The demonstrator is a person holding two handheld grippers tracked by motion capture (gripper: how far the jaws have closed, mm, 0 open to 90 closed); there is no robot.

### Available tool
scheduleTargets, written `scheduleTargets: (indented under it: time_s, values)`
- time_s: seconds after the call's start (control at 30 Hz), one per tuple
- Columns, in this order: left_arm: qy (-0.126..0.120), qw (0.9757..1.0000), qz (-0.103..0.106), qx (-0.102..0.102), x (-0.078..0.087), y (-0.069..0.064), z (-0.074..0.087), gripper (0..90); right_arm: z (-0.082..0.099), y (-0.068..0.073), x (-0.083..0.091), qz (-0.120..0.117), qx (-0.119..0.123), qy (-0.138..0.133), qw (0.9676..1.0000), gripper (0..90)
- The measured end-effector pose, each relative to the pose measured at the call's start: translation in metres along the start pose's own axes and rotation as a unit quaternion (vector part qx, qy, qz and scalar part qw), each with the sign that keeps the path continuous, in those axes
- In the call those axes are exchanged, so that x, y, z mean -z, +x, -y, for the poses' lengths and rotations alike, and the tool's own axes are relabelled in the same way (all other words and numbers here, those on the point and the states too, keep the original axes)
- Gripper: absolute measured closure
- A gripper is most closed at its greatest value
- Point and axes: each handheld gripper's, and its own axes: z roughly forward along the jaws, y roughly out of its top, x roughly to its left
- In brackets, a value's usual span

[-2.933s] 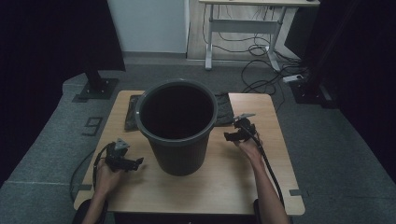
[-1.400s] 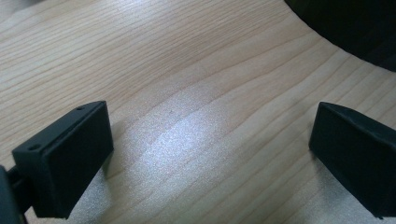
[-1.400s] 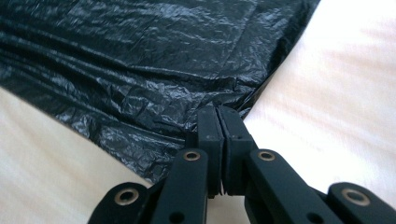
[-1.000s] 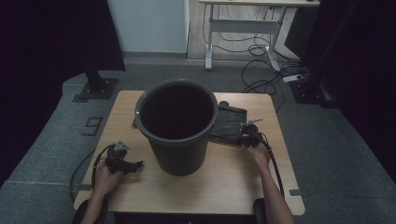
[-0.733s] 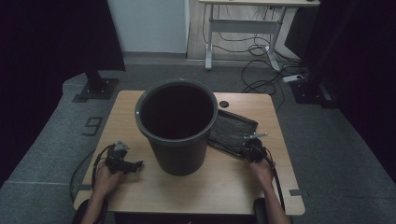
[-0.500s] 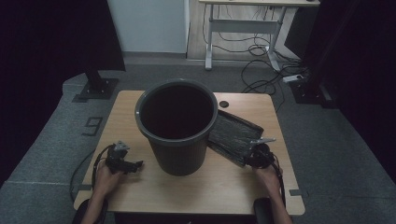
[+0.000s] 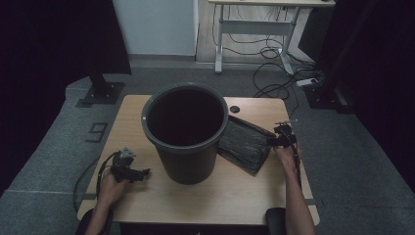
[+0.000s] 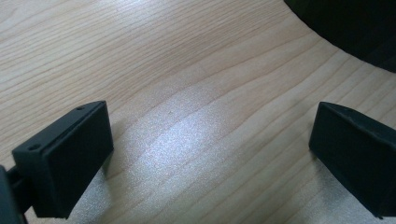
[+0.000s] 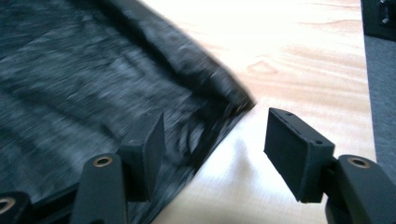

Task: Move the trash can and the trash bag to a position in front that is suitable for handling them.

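A large black bucket [image 7: 186,132] stands upright in the middle of the wooden table [image 7: 230,196]. To its right a folded black plastic bag [image 7: 244,142] lies flat on the wood. My right gripper [image 7: 272,141] sits at the bag's right edge. In the right gripper view this gripper [image 9: 215,149] is open: its jaws have just been opening, with the bag's [image 9: 79,79] corner loose between them and neither pad pressing on it. At the near left, my left gripper [image 7: 143,172] rests low over bare wood, open and holding nothing [image 8: 210,154]. The bucket's wall [image 8: 355,28] is just beyond it.
A small black round disc [image 7: 235,108] lies on the table behind the bag. A white desk frame [image 7: 254,27] and loose cables [image 7: 279,78] are on the floor beyond. A black stand base [image 7: 100,93] sits at the far left. Grey carpet surrounds the table.
The right gripper dragged the bag out from beside the bucket toward the near right, let go of it, and drew back toward the table's right edge. The left hand stayed put.
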Motion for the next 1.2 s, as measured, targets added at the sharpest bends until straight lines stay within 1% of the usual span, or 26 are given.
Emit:
scheduleTargets:
  time_s: [0.03,0.07,0.1,0.13,0.17,0.23,0.3,0.37,0.4,0.5,0.57,0.6,0.63,0.67,0.73,0.8,0.87,0.93,0.97,1.0,1.03,1.07,1.1,1.13,1.17,1.2]
  values:
    - [0.0,1.0,0.0,0.0,0.0,0.0,0.0,0.0,-0.002,-0.002,-0.004,-0.003,-0.006,0.005,1.0,43.9]
    - [0.0,1.0,0.0,0.0,0.0,0.0,0.0,0.0,-0.004,-0.004,-0.012,-0.007,-0.007,0.017,0.9998,57.8]
    - [0.0,1.0,-0.001,0.0,0.0,0.0,0.0,0.0,-0.004,-0.004,-0.012,-0.007,-0.007,0.017,0.9998,57.8]
    - [0.0,1.0,-0.001,0.0,0.0,0.0,0.0,0.0,-0.004,-0.005,-0.015,-0.011,-0.002,0.022,0.9997,64.7]
    - [0.0,1.0,-0.001,0.0,0.0,0.0,0.0,0.0,-0.004,-0.006,-0.016,-0.02,0.003,0.017,0.9996,73.6]
    - [-0.002,1.0,-0.002,0.001,-0.001,-0.001,0.0,0.0,-0.002,-0.007,-0.016,-0.039,0.007,0.016,0.9991,82.8]
    - [-0.002,1.0,-0.002,0.001,-0.001,-0.001,0.0,0.0,0.001,-0.005,-0.012,-0.053,0.014,0.018,0.9983,86.4]
    - [0.0,1.0,-0.002,-0.001,0.0,-0.001,0.0,0.0,0.007,-0.002,-0.007,-0.054,0.028,0.018,0.998,87.0]
    - [0.001,1.0,0.0,-0.001,0.0,-0.001,-0.001,0.0,0.011,0.001,-0.004,-0.054,0.034,0.019,0.9978,87.0]
    - [-0.001,1.0,-0.001,-0.001,-0.001,-0.001,-0.001,0.0,0.027,0.008,0.01,-0.056,0.042,0.016,0.9974,86.7]
    - [-0.001,1.0,-0.001,0.0,-0.001,-0.001,-0.001,0.0,0.046,0.016,0.025,-0.055,0.048,0.014,0.9972,86.5]
    - [0.0,1.0,-0.001,-0.001,-0.001,-0.001,-0.001,0.0,0.046,0.016,0.025,-0.055,0.048,0.014,0.9972,86.5]
    - [-0.001,1.0,-0.002,0.0,-0.001,-0.002,-0.001,0.0,0.059,0.021,0.036,-0.063,0.05,0.014,0.9966,86.1]
    - [-0.001,1.0,-0.002,0.0,-0.001,-0.002,-0.001,0.0,0.059,0.021,0.036,-0.063,0.05,0.014,0.9966,86.1]
    - [-0.002,1.0,-0.002,0.001,-0.002,-0.002,-0.001,0.0,0.071,0.027,0.047,-0.065,0.056,0.012,0.9962,85.9]
    - [-0.001,1.0,-0.001,0.001,-0.002,-0.003,-0.001,0.0,0.087,0.035,0.059,-0.07,0.056,0.009,0.9959,86.0]
    - [-0.001,1.0,-0.002,0.001,-0.002,-0.003,-0.001,0.0,0.099,0.044,0.069,-0.074,0.063,0.006,0.9953,86.0]
    - [-0.001,1.0,-0.001,0.001,-0.002,-0.003,-0.001,0.0,0.111,0.053,0.081,-0.079,0.069,0.01,0.9944,84.5]
    - [-0.001,1.0,-0.001,0.001,-0.002,-0.003,-0.001,0.0,0.116,0.056,0.086,-0.082,0.076,0.014,0.9936,81.4]
    - [-0.001,1.0,-0.002,0.001,-0.002,-0.003,-0.001,0.0,0.119,0.059,0.092,-0.078,0.082,0.021,0.9934,75.4]
    - [-0.001,1.0,-0.002,0.001,-0.001,-0.003,-0.001,0.0,0.12,0.06,0.099,-0.066,0.088,0.024,0.9937,68.1]
    - [-0.001,1.0,-0.002,0.001,-0.002,-0.003,-0.001,0.0,0.117,0.059,0.104,-0.055,0.088,0.023,0.9944,60.9]
    - [-0.001,1.0,-0.002,0.001,-0.002,-0.003,-0.001,0.0,0.111,0.057,0.109,-0.05,0.085,0.025,0.9948,53.4]
    - [-0.001,1.0,-0.002,0.001,-0.002,-0.003,-0.001,0.0,0.106,0.055,0.11,-0.046,0.086,0.024,0.995,48.9]
    - [-0.001,1.0,-0.001,0.0,-0.002,-0.003,-0.001,0.0,0.092,0.051,0.107,-0.039,0.086,0.008,0.9955,44.9]
    - [-0.001,1.0,-0.001,0.0,-0.002,-0.003,-0.001,0.0,0.092,0.051,0.107,-0.039,0.086,0.008,0.9955,44.9]
